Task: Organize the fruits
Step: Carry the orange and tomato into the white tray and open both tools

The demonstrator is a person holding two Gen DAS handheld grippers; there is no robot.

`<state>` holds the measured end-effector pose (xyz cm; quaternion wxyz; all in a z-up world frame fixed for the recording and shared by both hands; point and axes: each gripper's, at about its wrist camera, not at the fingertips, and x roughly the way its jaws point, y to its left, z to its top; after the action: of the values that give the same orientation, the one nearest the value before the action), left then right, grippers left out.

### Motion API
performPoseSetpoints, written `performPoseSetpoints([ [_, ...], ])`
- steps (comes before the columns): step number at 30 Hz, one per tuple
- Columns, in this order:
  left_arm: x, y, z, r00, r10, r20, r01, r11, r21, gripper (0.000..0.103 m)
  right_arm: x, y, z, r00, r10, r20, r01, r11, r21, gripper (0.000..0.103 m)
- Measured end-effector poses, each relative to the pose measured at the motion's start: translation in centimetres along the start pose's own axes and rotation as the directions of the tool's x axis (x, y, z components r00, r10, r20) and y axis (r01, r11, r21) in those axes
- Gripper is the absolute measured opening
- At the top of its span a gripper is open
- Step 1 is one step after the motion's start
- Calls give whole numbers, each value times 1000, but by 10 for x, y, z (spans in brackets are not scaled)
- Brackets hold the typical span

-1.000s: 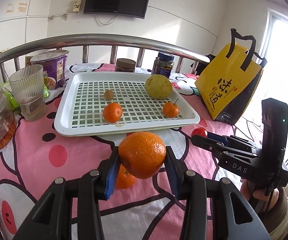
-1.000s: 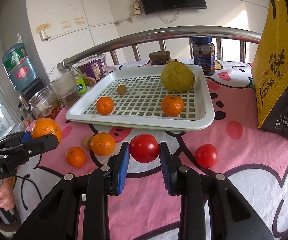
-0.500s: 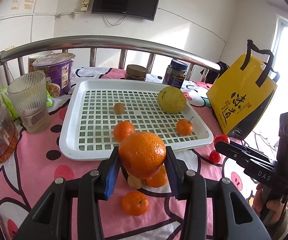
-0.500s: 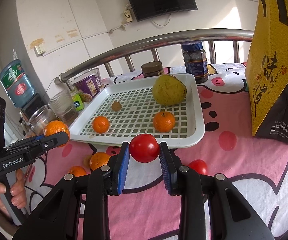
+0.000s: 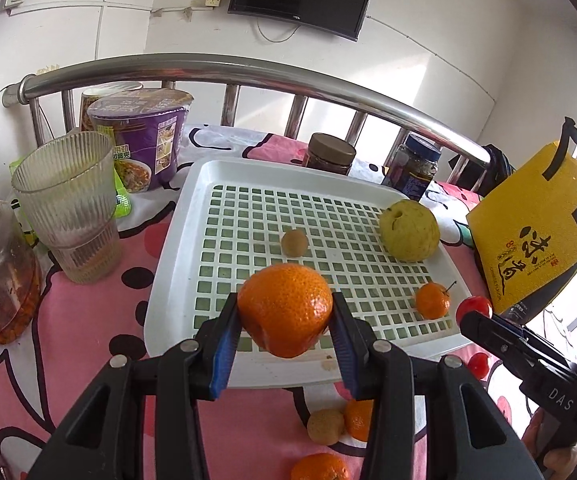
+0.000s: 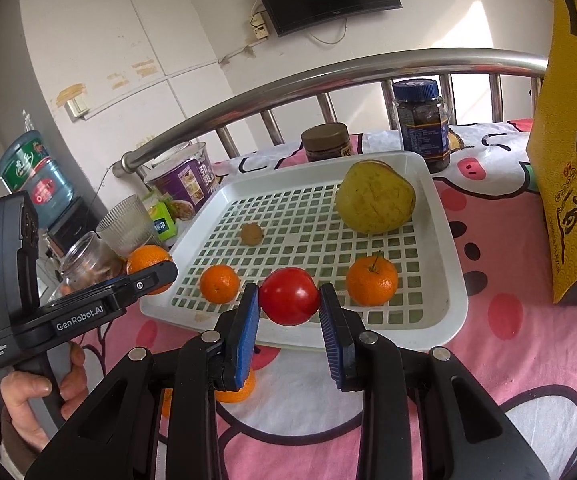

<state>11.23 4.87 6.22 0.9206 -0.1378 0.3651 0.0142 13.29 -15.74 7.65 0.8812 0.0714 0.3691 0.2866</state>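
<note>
Orange (image 5: 284,314) clamped in left hand-held gripper (image 5: 284,332)

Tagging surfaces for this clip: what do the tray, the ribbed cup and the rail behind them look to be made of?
Tray: most likely moulded plastic, glossy white, with a uniform square grid floor. Ribbed cup: clear with vertical fluting; glass or hard plastic, I cannot tell which. Rail: metal tube, polished, showing bright streak reflections.

On the tray (image 5: 168,280), the pear (image 5: 409,230) sits far right, the longan (image 5: 294,243) mid-tray, a tangerine (image 5: 432,300) near right. Two jars (image 5: 331,153) stand behind the tray, a glass (image 5: 70,204) left, a bag (image 5: 536,224) right.
</note>
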Motion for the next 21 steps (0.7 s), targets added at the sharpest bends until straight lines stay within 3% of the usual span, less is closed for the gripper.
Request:
performPoseSetpoints([
  [21,39,20,-4,995,82,-63,-82,997,-8,46,57,1,8,994,-69,-88,64,997,-53,29],
])
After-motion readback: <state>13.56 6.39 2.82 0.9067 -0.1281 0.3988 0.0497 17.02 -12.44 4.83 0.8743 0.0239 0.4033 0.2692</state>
